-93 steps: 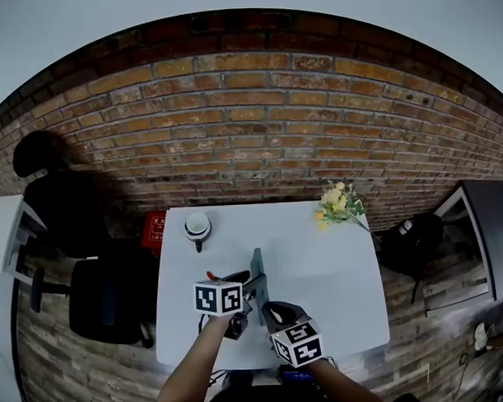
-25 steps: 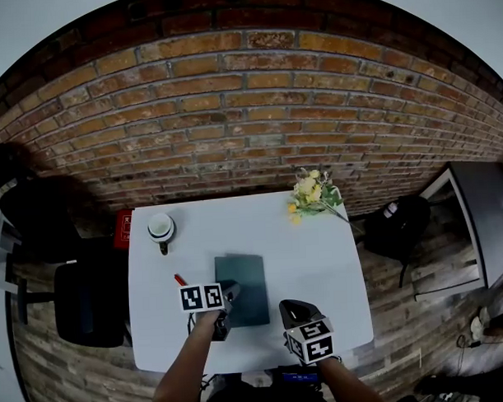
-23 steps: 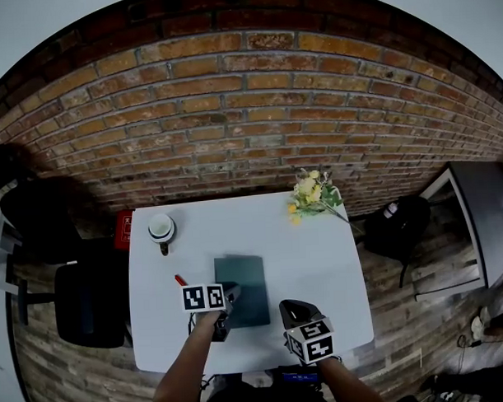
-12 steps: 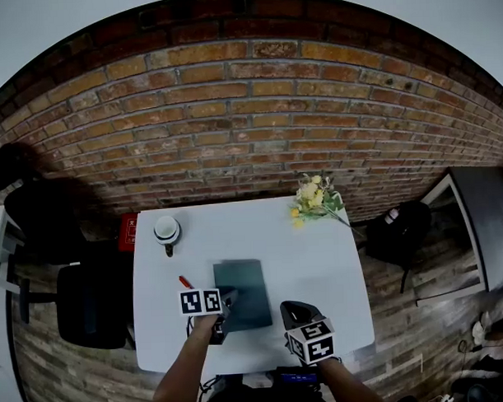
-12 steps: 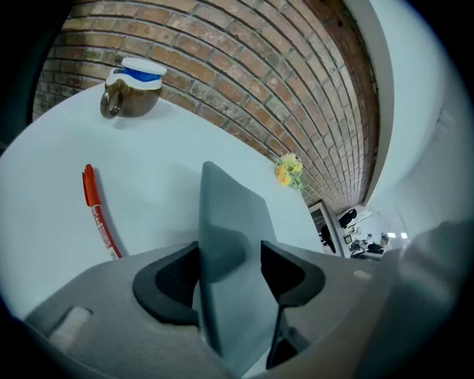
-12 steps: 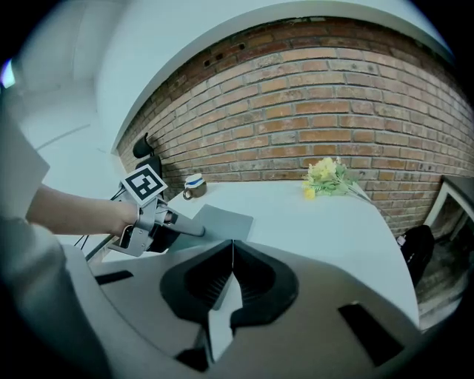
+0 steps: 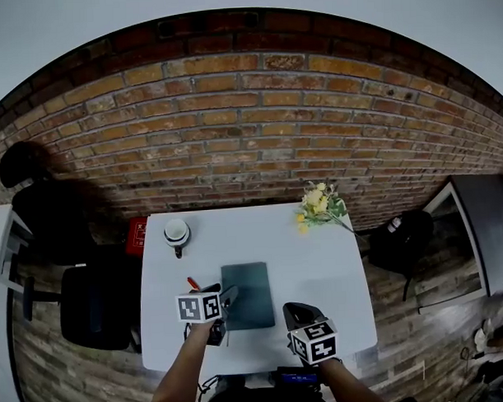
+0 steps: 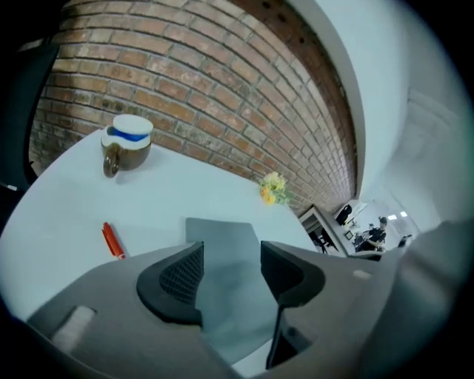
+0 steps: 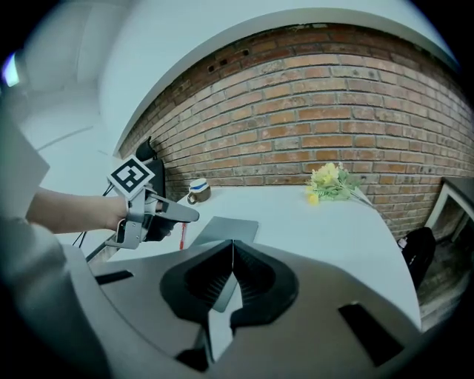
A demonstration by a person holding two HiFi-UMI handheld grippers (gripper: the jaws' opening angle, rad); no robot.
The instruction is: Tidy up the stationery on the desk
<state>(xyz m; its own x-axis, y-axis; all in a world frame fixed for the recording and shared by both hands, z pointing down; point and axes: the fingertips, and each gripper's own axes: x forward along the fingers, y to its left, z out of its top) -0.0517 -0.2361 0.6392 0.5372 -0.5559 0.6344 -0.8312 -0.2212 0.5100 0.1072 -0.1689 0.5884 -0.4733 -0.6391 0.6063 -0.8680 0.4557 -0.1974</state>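
the dark teal, flat, closed notebook (image 7: 247, 295) lay face down or face up, i could not tell which, on the white rectangular table (image 7: 320, 268), its long sides running away from the person. the left gripper (image 7: 228, 297) hung over the notebook's left edge, near its close corner. its jaws had just been opening and stood released, wide apart. in the left gripper view (image 8: 231, 277) the notebook's cover (image 8: 222, 244) showed in the gap between the pads, but neither pad pressed on it. the right gripper (image 7: 292, 308) sat off the notebook's near right corner, apart from it. its jaws were clenched tight together with nothing between them, as the right gripper view (image 9: 232, 266) showed, and they pointed toward the notebook (image 9: 226, 231).

a short red pen (image 7: 193, 284) lay just left of the notebook, close beside the left gripper and not touching the book. farther off, beyond the notebook's far left corner, stood a white and brown ceramic mug (image 7: 177, 233) with a blue band (image 8: 127, 141). well beyond the notebook's far right corner lay a small bunch of yellow flowers with green leaves (image 7: 319, 205). a red brick wall (image 7: 249, 130) rose past the notebook's far end, and a black office chair (image 7: 90, 305) stood well to the notebook's left, off the table.
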